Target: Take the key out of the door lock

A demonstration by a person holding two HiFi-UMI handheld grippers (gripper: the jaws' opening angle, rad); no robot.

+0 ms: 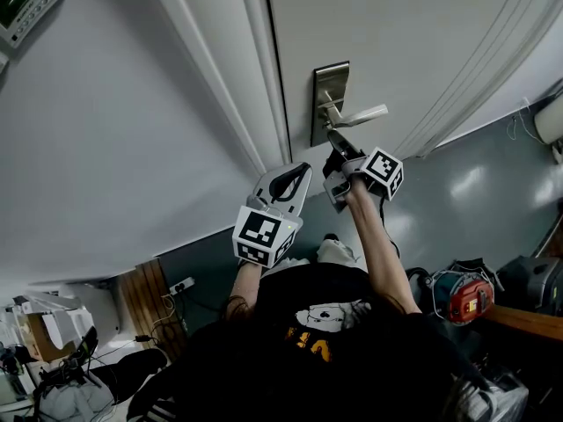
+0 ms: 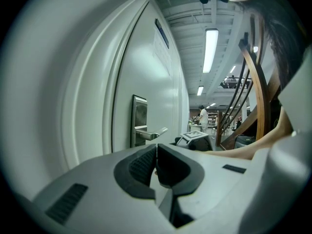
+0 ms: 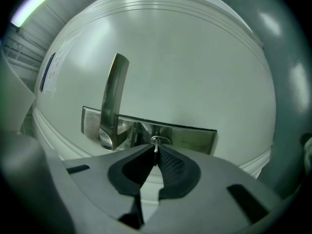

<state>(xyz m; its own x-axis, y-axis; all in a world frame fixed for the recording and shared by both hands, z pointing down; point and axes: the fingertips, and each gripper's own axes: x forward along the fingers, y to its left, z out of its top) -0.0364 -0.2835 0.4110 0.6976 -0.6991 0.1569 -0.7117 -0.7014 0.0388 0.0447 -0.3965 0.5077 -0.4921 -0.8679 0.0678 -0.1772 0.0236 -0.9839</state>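
A white door (image 1: 413,33) carries a steel lock plate (image 1: 330,95) with a lever handle (image 1: 359,114). In the right gripper view the plate (image 3: 192,136) and the handle (image 3: 112,99) fill the middle. A small metal key (image 3: 155,144) stands out from the plate beside the handle's base. My right gripper (image 3: 155,151) is shut on the key, thin metal showing between its pads. In the head view the right gripper (image 1: 337,145) reaches just under the handle. My left gripper (image 1: 301,170) hangs lower left, away from the door, shut on nothing (image 2: 156,147).
The white door frame (image 1: 220,77) runs left of the plate. Bags and a red and blue device (image 1: 462,295) sit on the floor at right. A wooden stair rail (image 2: 253,96) rises to the right in the left gripper view.
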